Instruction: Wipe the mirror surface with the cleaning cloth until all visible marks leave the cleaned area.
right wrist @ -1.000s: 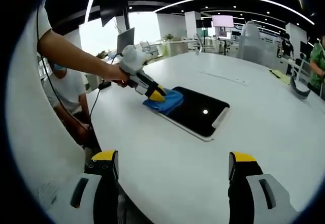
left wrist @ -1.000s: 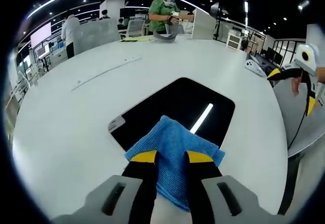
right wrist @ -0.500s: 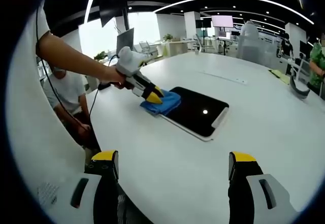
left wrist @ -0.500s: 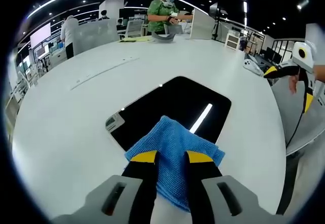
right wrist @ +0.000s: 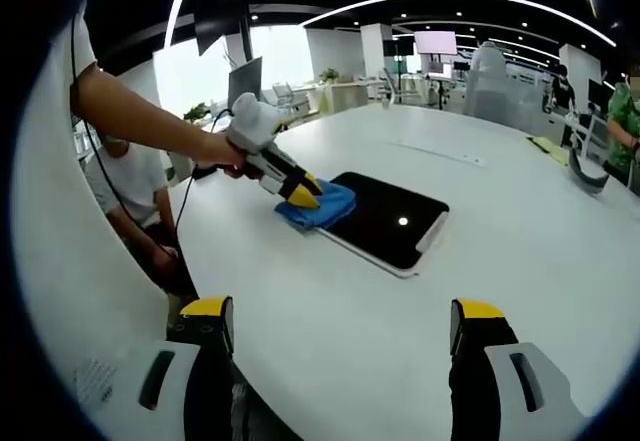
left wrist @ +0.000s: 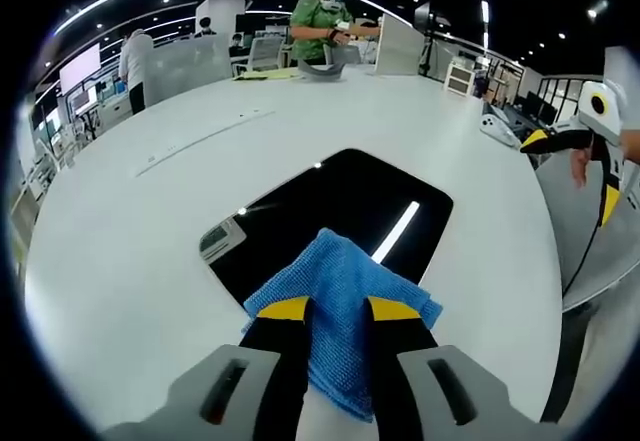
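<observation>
Left hand-held gripper (left wrist: 336, 313) clamps the blue cleaning cloth (left wrist: 340, 291) flat on the mirror's (left wrist: 340, 211) near edge (for wiping pressure); right hand-held gripper (right wrist: 340, 326), jaws apart, waits above the tabletop (right wrist: 520, 211).

Left hand-held gripper (left wrist: 329, 310): the yellow-tipped jaws stand close together, clamped on a fold of blue cloth (left wrist: 345, 291), and point forward and down. In the right gripper view the same left hand-held gripper (right wrist: 300, 192) slants downward, gripped by the person's hand (right wrist: 222, 148), with a bare forearm (right wrist: 135, 111) extending back toward the upper left.

Right hand-held gripper (right wrist: 344, 333): the jaws are spread wide apart with nothing between them, held level above the tabletop (right wrist: 400, 301). In the left gripper view the right hand-held gripper (left wrist: 590, 156) shows at the right edge, well apart from the left.
</observation>
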